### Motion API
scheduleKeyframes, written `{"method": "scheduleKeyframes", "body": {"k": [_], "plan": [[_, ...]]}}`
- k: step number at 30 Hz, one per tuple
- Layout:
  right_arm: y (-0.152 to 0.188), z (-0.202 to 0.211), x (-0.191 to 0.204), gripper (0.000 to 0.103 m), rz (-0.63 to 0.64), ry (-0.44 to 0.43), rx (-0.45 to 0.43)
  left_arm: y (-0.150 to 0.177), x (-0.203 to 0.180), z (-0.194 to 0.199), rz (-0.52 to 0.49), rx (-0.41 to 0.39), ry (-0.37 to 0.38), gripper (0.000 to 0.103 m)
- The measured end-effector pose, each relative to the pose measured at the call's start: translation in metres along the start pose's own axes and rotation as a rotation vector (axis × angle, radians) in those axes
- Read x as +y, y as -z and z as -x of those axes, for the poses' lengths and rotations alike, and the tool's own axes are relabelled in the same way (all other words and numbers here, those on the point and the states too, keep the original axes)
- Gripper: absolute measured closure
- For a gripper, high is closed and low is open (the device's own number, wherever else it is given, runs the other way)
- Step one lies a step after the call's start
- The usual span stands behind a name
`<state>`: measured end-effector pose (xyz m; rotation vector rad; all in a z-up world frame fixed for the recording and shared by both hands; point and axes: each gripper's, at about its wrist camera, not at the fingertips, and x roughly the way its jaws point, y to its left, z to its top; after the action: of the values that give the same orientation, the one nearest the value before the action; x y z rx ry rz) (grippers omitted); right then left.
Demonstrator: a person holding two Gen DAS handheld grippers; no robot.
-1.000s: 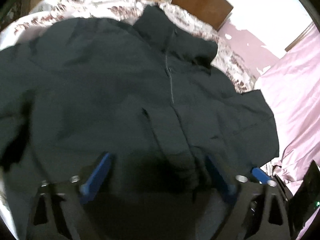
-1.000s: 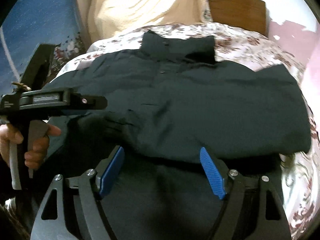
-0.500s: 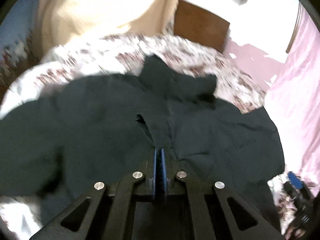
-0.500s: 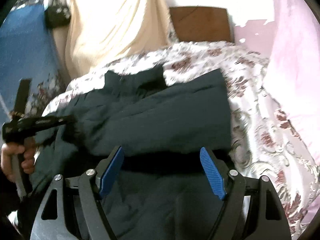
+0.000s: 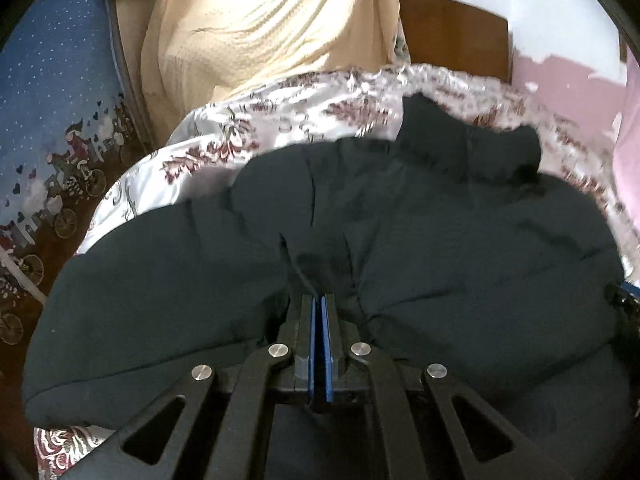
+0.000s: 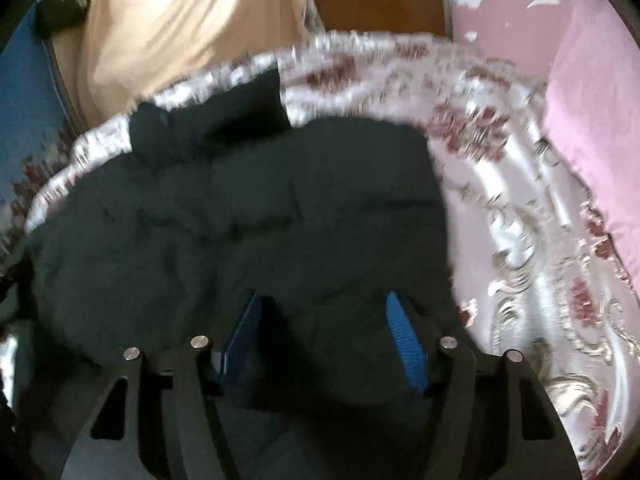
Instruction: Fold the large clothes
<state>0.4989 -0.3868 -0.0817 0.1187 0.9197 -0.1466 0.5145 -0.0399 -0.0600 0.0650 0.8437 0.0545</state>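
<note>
A dark padded jacket lies front-up on the bed, its collar at the far end. My left gripper is shut on a pinch of the jacket's front near the middle, and the cloth puckers into creases around the blue pads. In the right wrist view the jacket fills the left and centre. My right gripper sits low over its near right part. Its jaws are closing, with a bulge of jacket cloth between the blue pads. That view is blurred by motion.
The jacket rests on a white bedspread with dark red flowers. A cream blanket and a brown wooden headboard stand beyond the collar. Pink cloth lies to the right, and a blue patterned cloth hangs at the left.
My left jaws went from wide open to shut on the jacket's front and the cloth has gathered. My right gripper swung to the jacket's right side, came lower, and its jaws narrowed.
</note>
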Motion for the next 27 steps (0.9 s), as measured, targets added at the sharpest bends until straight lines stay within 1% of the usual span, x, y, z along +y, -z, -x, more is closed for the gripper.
{"method": "scheduleKeyframes", "body": {"k": [2, 4, 9, 11, 14, 15, 16, 17, 18, 19, 21, 22, 24, 27], "plan": [[0.004, -0.012, 0.004, 0.042, 0.011, 0.016, 0.020, 0.005, -0.001, -0.013, -0.004, 0.024, -0.005, 0.099], [0.007, -0.019, 0.009, 0.042, 0.017, 0.023, 0.028, 0.011, -0.004, -0.017, -0.011, 0.023, -0.012, 0.099], [0.011, -0.029, 0.015, 0.038, 0.024, 0.037, 0.015, 0.016, -0.014, -0.023, -0.050, 0.021, -0.044, 0.099], [0.013, -0.028, 0.017, 0.038, 0.027, 0.042, 0.005, 0.016, -0.014, -0.023, -0.050, 0.015, -0.042, 0.098], [0.015, -0.021, 0.017, 0.034, 0.023, 0.038, -0.010, 0.014, -0.006, -0.017, -0.025, 0.016, -0.018, 0.094], [0.016, -0.015, 0.017, 0.032, 0.023, 0.039, -0.024, 0.013, -0.001, -0.014, -0.009, 0.022, -0.005, 0.089], [0.017, -0.009, 0.017, 0.030, 0.021, 0.044, -0.034, 0.013, 0.003, -0.011, 0.002, 0.027, 0.003, 0.077], [0.018, 0.001, 0.019, 0.027, 0.011, 0.046, -0.052, 0.013, 0.007, -0.008, 0.010, 0.035, 0.014, 0.070], [0.019, 0.011, 0.021, 0.024, 0.001, 0.030, -0.071, 0.014, 0.014, -0.002, 0.022, 0.038, 0.041, 0.051], [0.020, 0.018, 0.024, 0.023, -0.003, 0.017, -0.078, 0.014, 0.020, 0.004, 0.032, 0.033, 0.053, 0.034], [0.021, 0.036, 0.039, 0.023, 0.006, -0.005, -0.093, 0.016, 0.034, 0.022, 0.061, -0.002, 0.064, 0.027], [0.021, 0.046, 0.049, 0.023, 0.018, -0.024, -0.103, 0.017, 0.042, 0.030, 0.073, -0.005, 0.074, 0.022], [0.023, 0.059, 0.066, 0.022, 0.043, -0.053, -0.113, 0.020, 0.055, 0.042, 0.096, 0.004, 0.076, 0.020], [0.026, 0.080, 0.110, 0.021, 0.115, -0.106, -0.121, 0.030, 0.086, 0.061, 0.140, 0.033, 0.055, 0.019]]}}
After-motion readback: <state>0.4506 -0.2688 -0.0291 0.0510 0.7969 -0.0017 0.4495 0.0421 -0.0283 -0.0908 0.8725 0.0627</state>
